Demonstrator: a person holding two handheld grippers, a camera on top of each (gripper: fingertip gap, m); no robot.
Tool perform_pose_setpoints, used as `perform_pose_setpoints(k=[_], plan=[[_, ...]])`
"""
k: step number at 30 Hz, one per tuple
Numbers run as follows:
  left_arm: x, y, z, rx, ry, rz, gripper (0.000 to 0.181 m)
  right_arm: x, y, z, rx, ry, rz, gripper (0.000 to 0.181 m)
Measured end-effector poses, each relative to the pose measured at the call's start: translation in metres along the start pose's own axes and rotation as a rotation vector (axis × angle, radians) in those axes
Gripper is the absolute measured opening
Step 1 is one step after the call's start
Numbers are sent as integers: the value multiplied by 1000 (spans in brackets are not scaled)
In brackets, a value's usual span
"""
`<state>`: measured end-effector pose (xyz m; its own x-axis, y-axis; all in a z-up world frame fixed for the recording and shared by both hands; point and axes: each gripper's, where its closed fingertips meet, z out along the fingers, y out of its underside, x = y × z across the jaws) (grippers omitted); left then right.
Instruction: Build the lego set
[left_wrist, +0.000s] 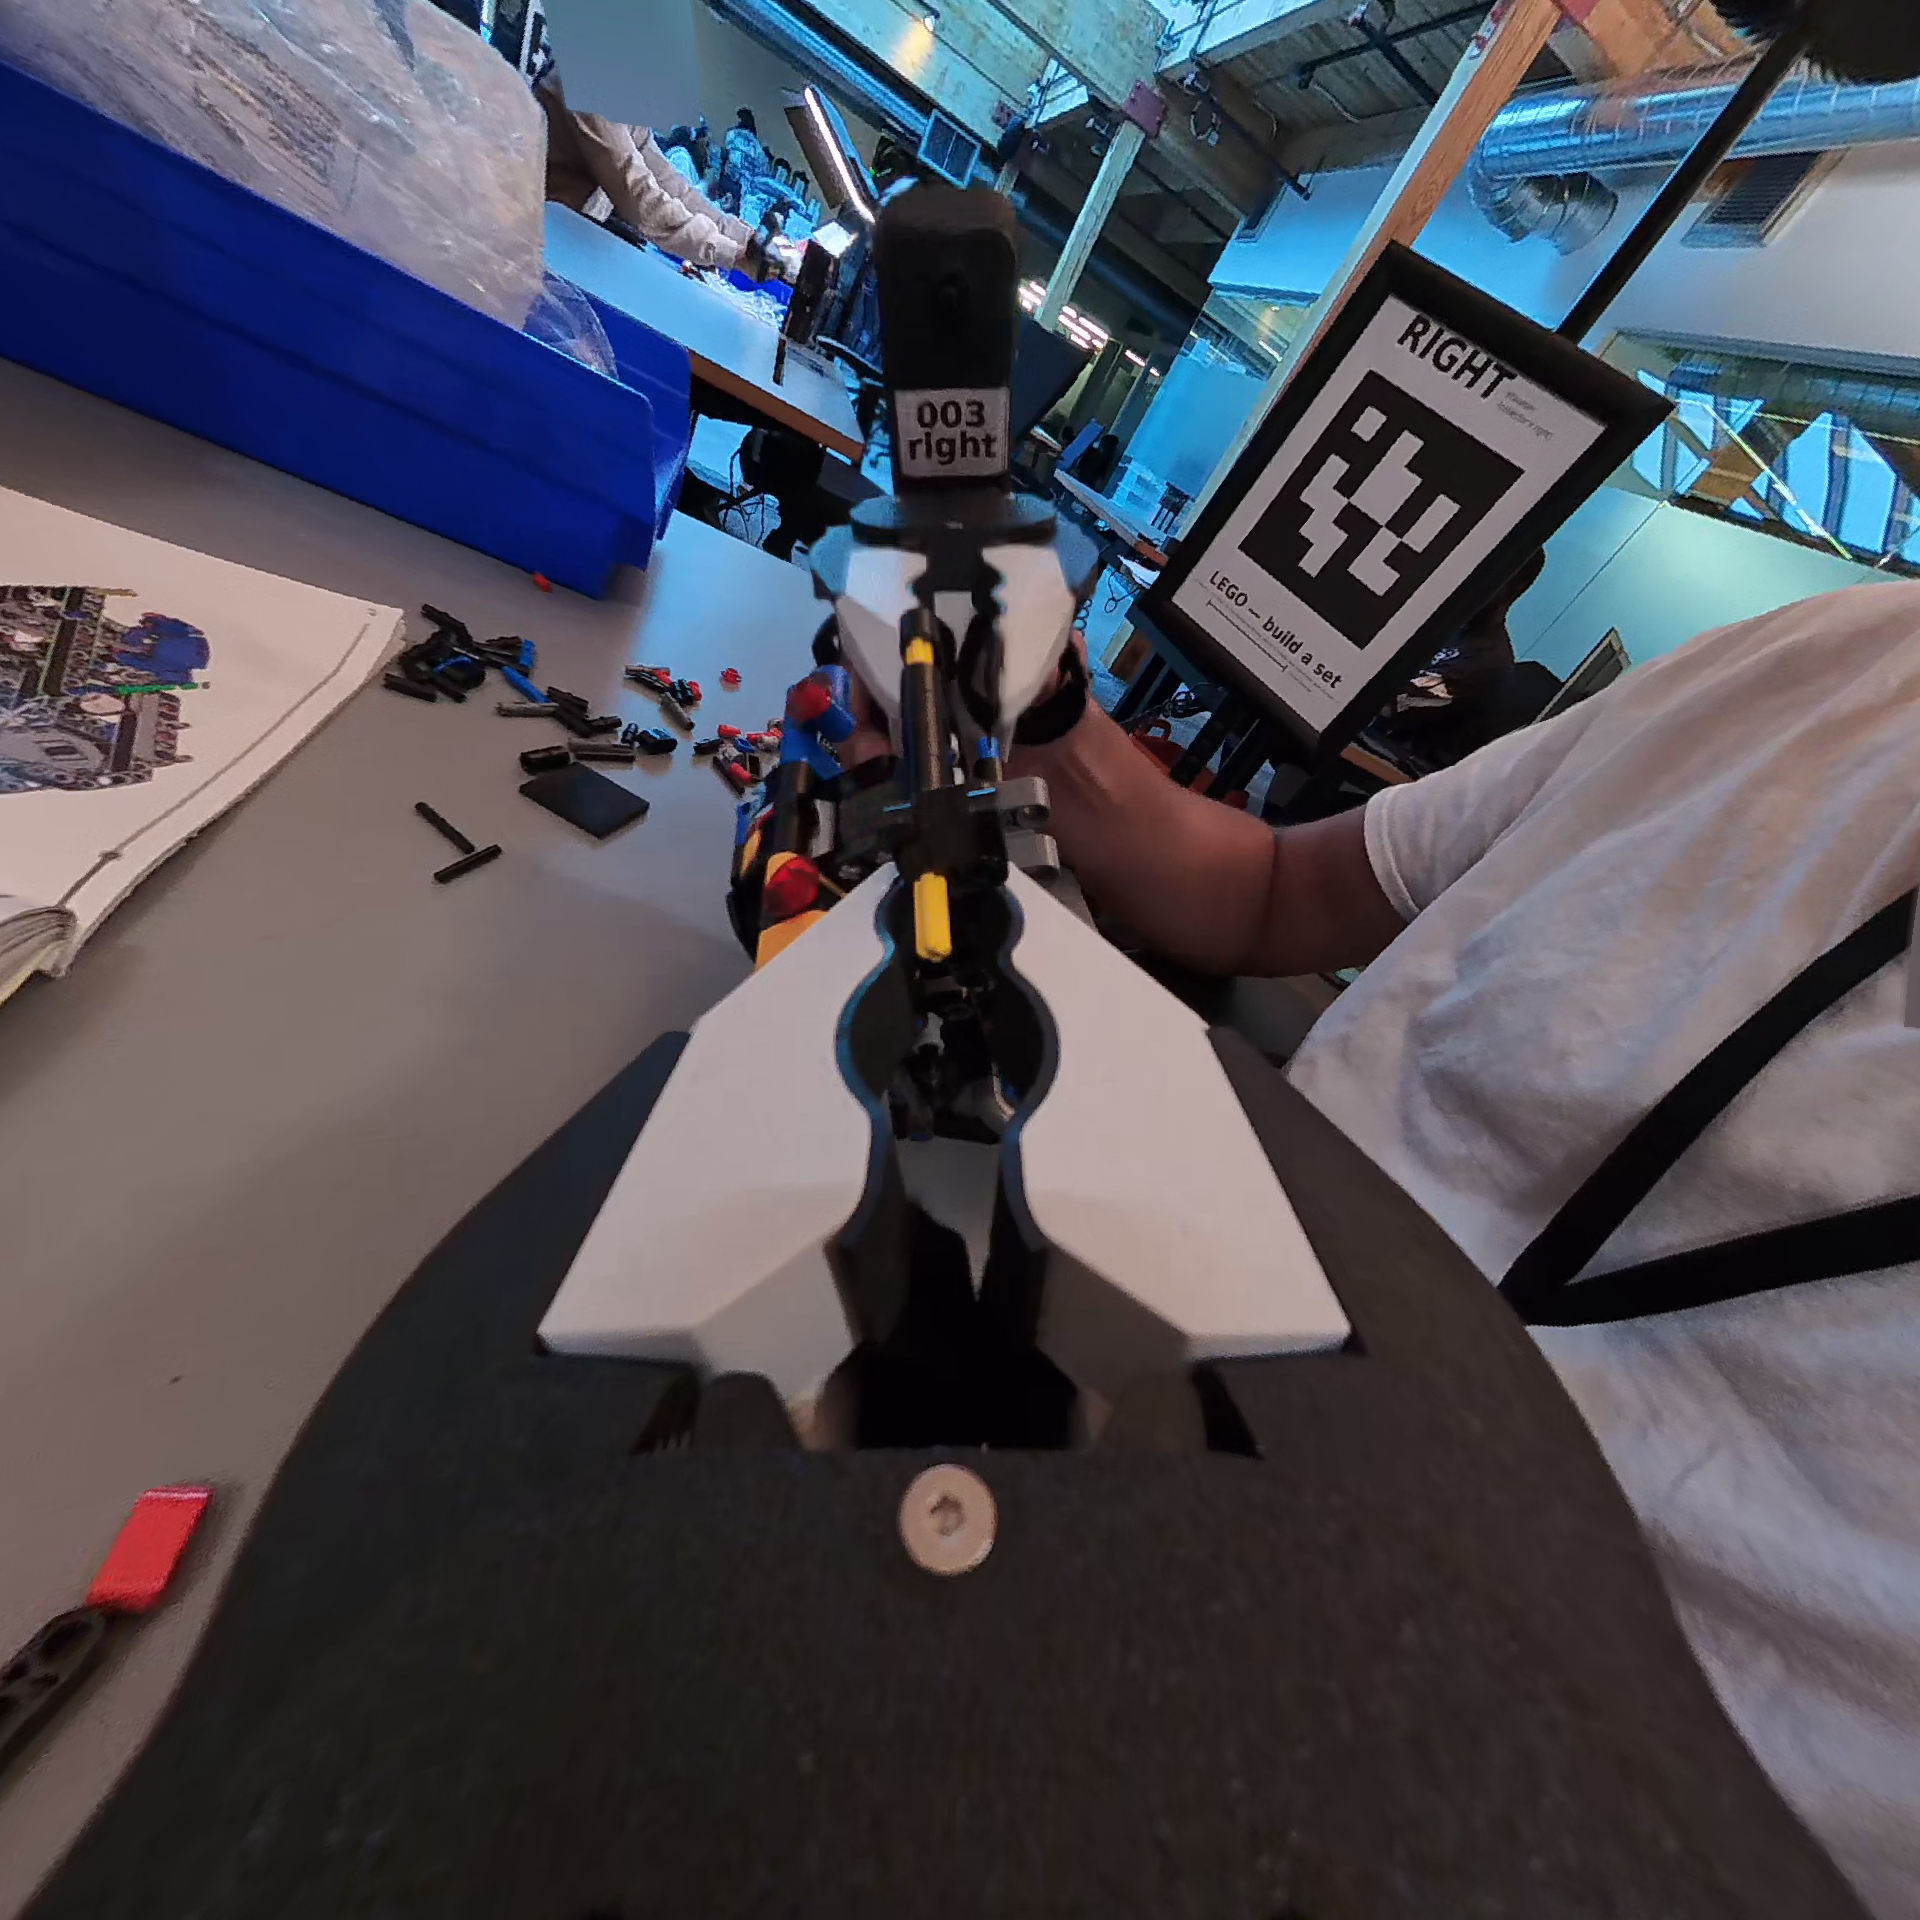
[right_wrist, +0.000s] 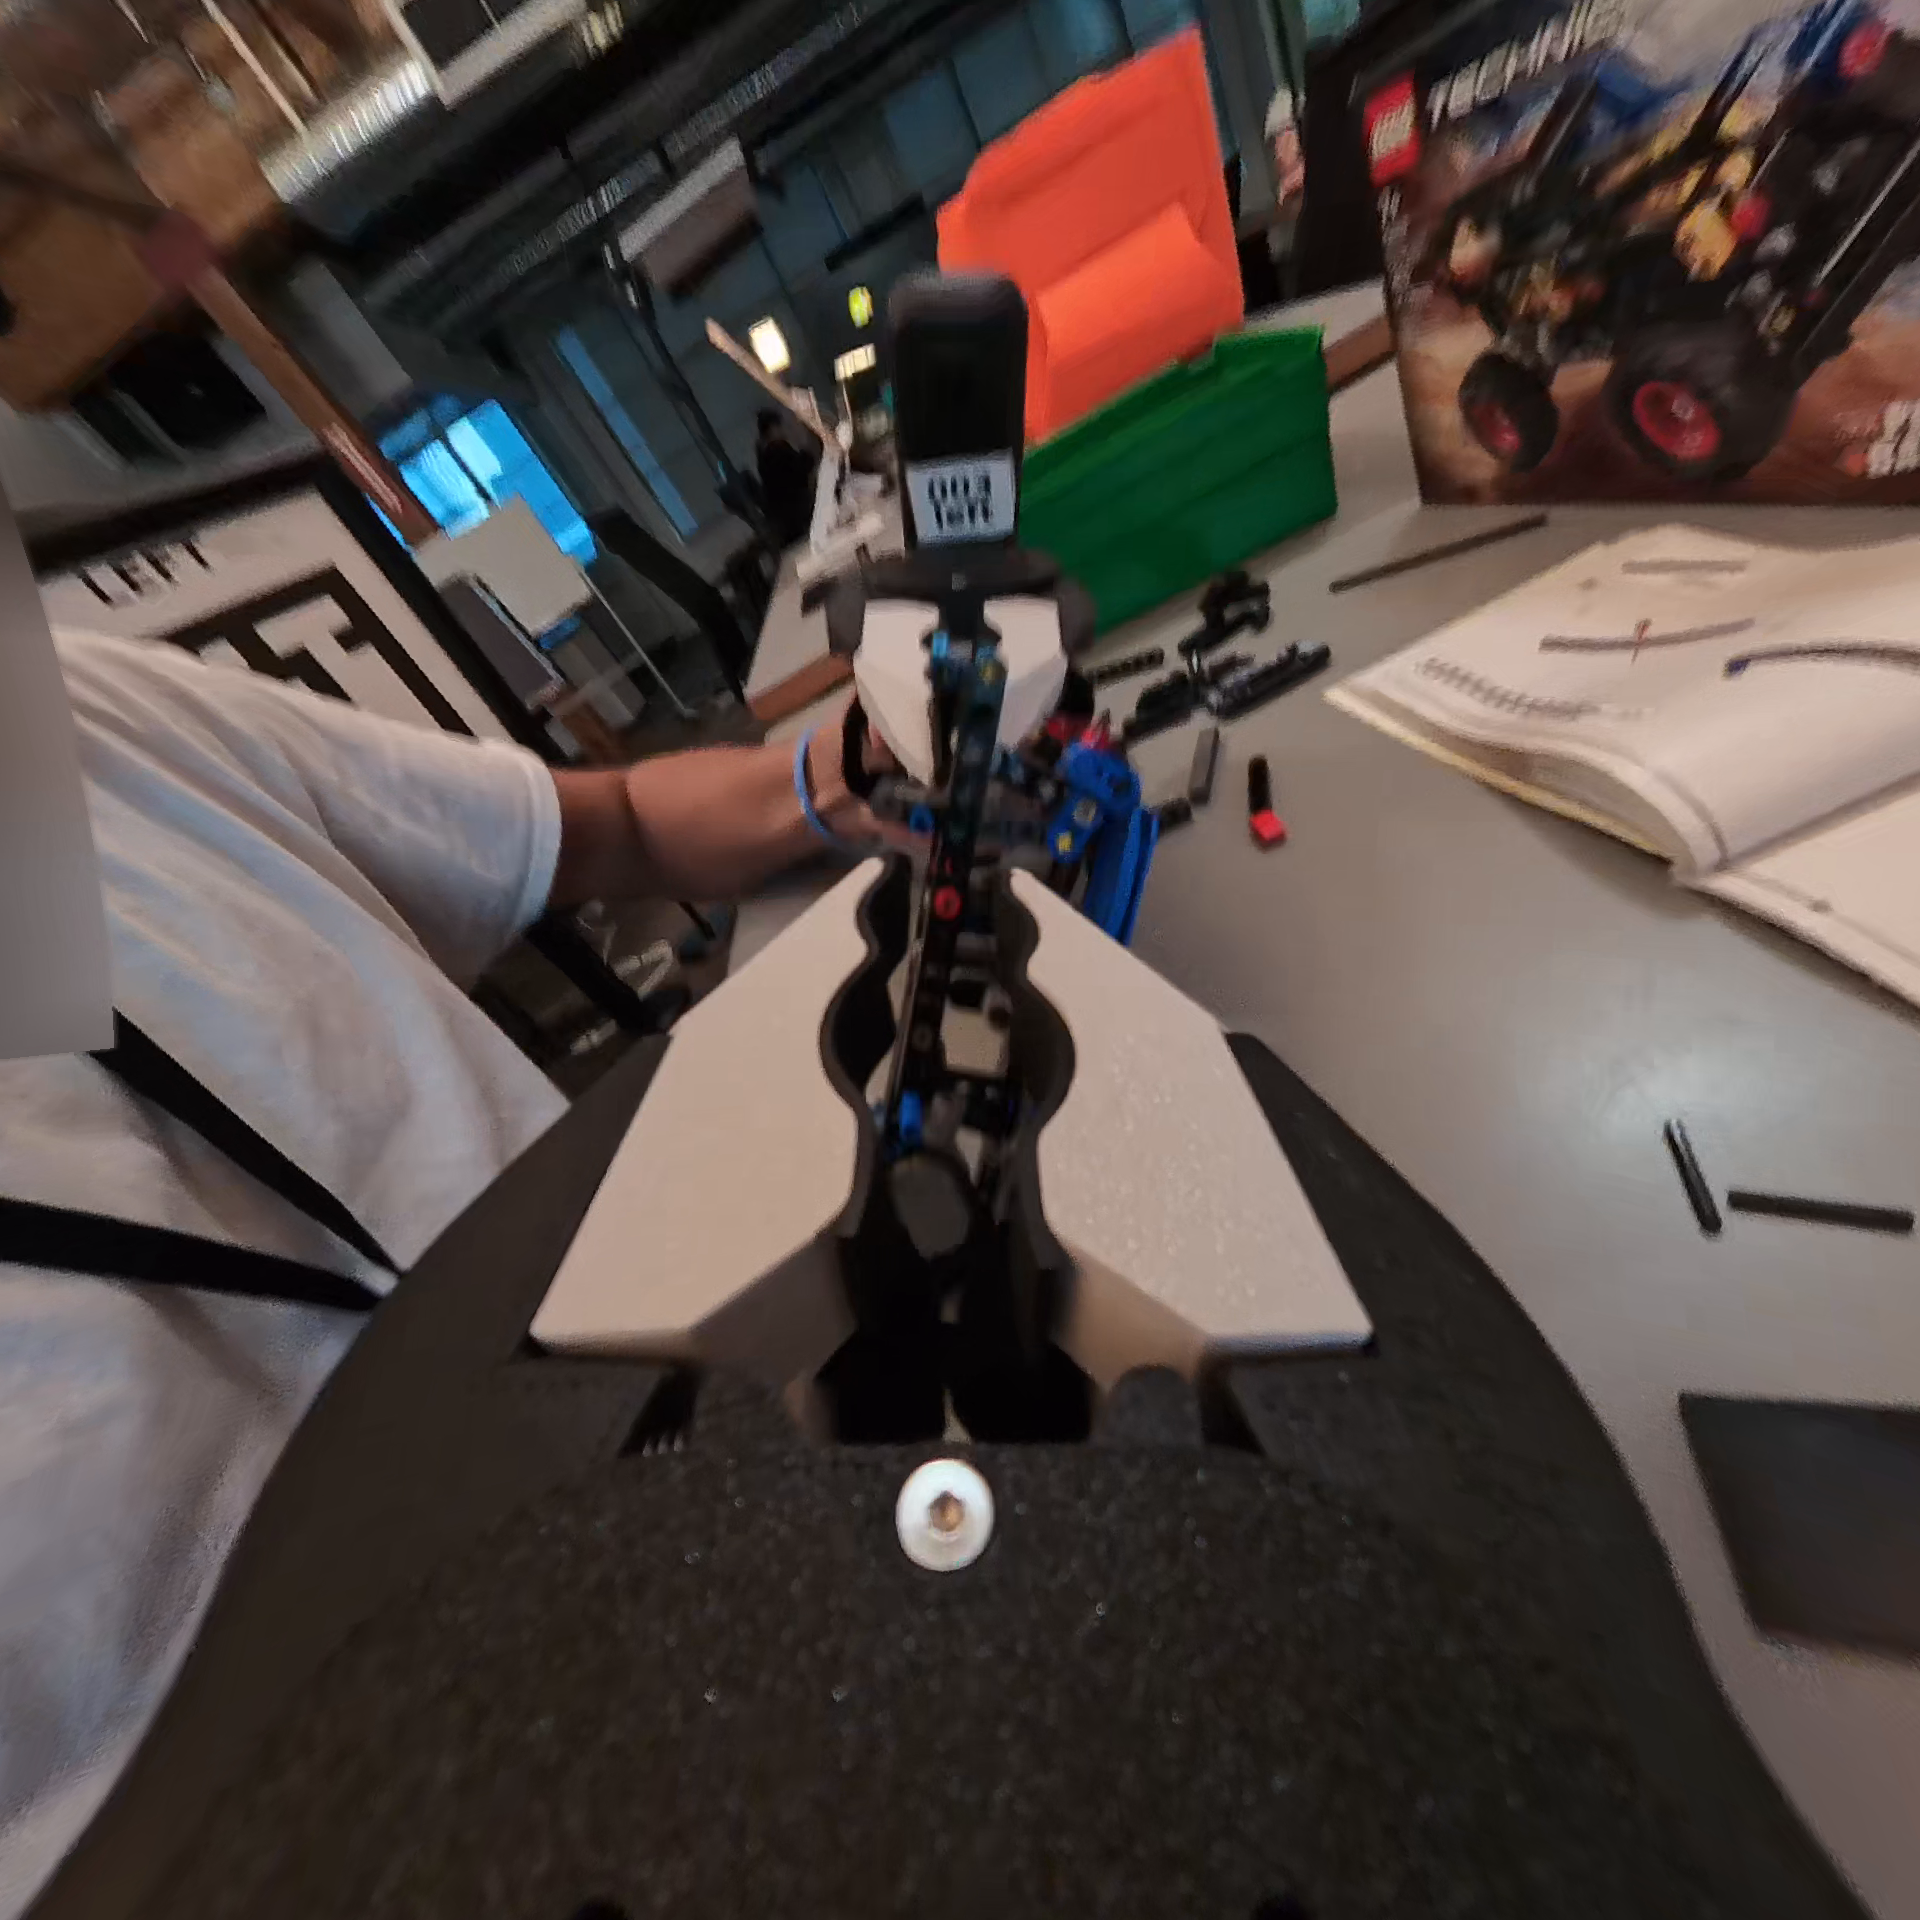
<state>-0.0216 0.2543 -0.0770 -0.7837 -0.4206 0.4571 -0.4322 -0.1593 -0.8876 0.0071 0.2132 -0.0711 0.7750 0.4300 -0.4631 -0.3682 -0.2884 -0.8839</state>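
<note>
Your left gripper (left_wrist: 940, 914) and right gripper (right_wrist: 951, 894) face each other above the bench (left_wrist: 312, 1039), each closed on opposite ends of the partly built lego model (left_wrist: 925, 821), which hangs between them. Loose black, blue and red pieces (left_wrist: 582, 707) lie scattered on the far left; the open instruction booklet (right_wrist: 1662, 707) lies on the right, the set's box (right_wrist: 1662, 249) standing behind it.

Half-built lego model (left_wrist: 925, 821) clamped between left gripper (left_wrist: 940, 914) and right gripper (right_wrist: 951, 904), facing each other over the table (left_wrist: 312, 1039). Loose parts (left_wrist: 582, 717) behind-left, instruction booklet (left_wrist: 156, 707) further left, bin (left_wrist: 312, 332) behind that.
</note>
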Motion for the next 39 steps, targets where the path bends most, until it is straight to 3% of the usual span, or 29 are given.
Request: perform_pose_setpoints(k=[5,12,16,18,19,21,23,27,34,39], plan=[[1,0,2,5,4,-3,5,-4,30,19,-117,-19,-6,11],[0,-5,-1,20,8,-22,6,-4,28,23,-82,-31,52,7],[-17,-19,-19,88,-37,-51,31,0,28,18,-60,-18,67,7],[-25,-21,-28,97,-41,-79,19,2,29,15,-57,-9,73,7],[-22,-18,-29,73,-6,-86,3,3,30,15,-58,-6,72,7],[-9,1,-22,-58,61,-90,0,2,32,14,-62,-10,73,7],[0,22,-13,-182,87,-78,5,3,32,14,-54,-3,79,7],[8,42,7,-249,104,-141,17,2,32,13,-48,-6,80,8],[-3,27,22,-59,-13,-118,10,6,30,12,-32,4,99,8],[-7,30,19,-88,-31,-157,8,6,30,13,-31,12,91,8]])
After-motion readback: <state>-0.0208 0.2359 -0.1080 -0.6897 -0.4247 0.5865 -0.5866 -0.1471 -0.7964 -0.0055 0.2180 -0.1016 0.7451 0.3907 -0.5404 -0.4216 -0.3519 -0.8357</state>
